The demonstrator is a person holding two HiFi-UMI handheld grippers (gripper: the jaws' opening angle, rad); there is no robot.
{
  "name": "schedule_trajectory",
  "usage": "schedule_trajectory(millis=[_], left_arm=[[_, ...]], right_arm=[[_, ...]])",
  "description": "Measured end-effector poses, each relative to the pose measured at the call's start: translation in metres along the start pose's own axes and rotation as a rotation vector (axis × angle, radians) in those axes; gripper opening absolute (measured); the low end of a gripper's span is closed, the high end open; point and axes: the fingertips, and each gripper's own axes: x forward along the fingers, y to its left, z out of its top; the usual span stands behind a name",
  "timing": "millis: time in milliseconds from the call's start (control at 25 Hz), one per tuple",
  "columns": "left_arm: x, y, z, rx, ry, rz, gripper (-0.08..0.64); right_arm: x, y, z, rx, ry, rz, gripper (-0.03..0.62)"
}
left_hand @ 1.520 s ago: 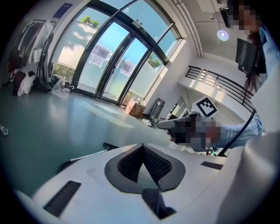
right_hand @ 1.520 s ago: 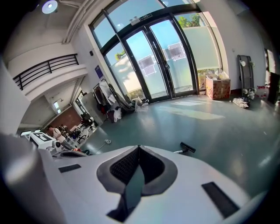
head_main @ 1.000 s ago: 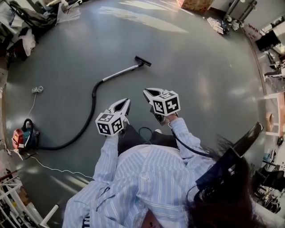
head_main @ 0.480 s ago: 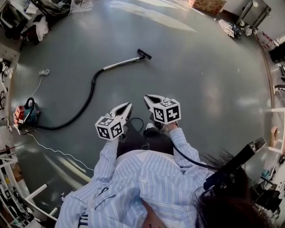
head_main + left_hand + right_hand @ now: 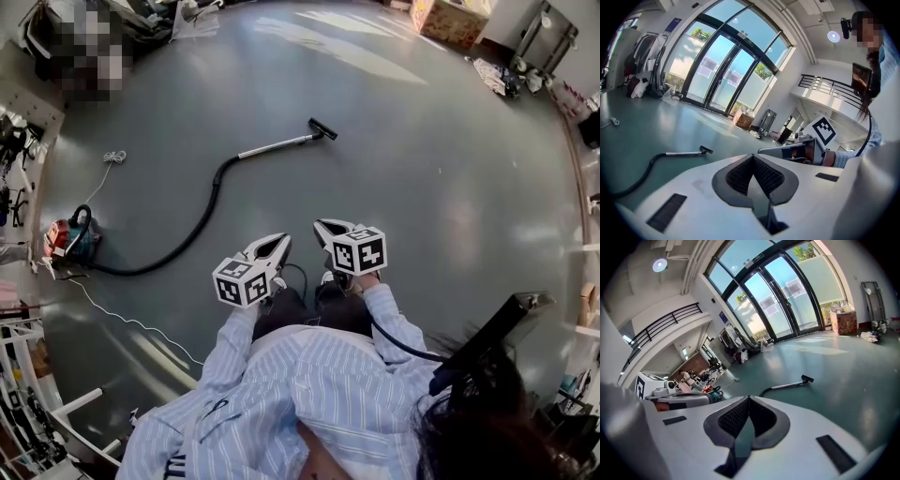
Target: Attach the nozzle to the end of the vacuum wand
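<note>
Grey-green floor point(image 5: 422, 187) spreads under a person in a pale blue striped shirt, who holds both arms out in front with the elbows bent. The left gripper point(image 5: 283, 238) points forward and a little down. Its jaws are pressed together with nothing between them, as the left gripper view shows point(image 5: 753, 156). Just beside it but not touching, the right gripper point(image 5: 321, 225) tips down more steeply. Its jaws are also closed on nothing point(image 5: 749, 398). The two tips angle slightly toward each other.

Counted from the left, there is one red and teal vacuum canister point(image 5: 67, 242), one black hose point(image 5: 192, 230), one metal wand point(image 5: 277, 145) and one black nozzle point(image 5: 322, 128). There are two grippers. The nozzle lies at the far end of the wand, touching it; whether it is locked on cannot be told at this distance. The whole vacuum rests on the floor, well apart from both grippers, ahead and to the left.

Against the head view of a second ago, both grippers sit lower in the picture, and the canister has slid upward and a bit to the right. The jaws were closed then as now, and the wand and nozzle lie in the same line.
</note>
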Motion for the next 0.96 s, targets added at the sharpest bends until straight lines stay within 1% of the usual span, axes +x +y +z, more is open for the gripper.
schedule_trajectory(millis=[240, 480, 760, 960], left_arm=[[-0.035, 0.020, -0.004, 0.000, 0.003, -0.014, 0.005], [-0.060, 0.045, 0.000, -0.025, -0.034, -0.018, 0.005], [-0.059, 0.046, 0.004, -0.013, -0.038, -0.051, 0.005], [-0.058, 0.051, 0.010, 0.000, -0.043, -0.061, 0.005]], right_arm=[[0.014, 0.033, 0.000, -0.019, 0.001, -0.012, 0.006], [0.025, 0.063, -0.007, -0.041, 0.022, -0.027, 0.006], [0.024, 0.068, -0.011, -0.056, 0.030, -0.054, 0.006], [0.027, 0.071, -0.008, -0.058, 0.026, -0.062, 0.006]])
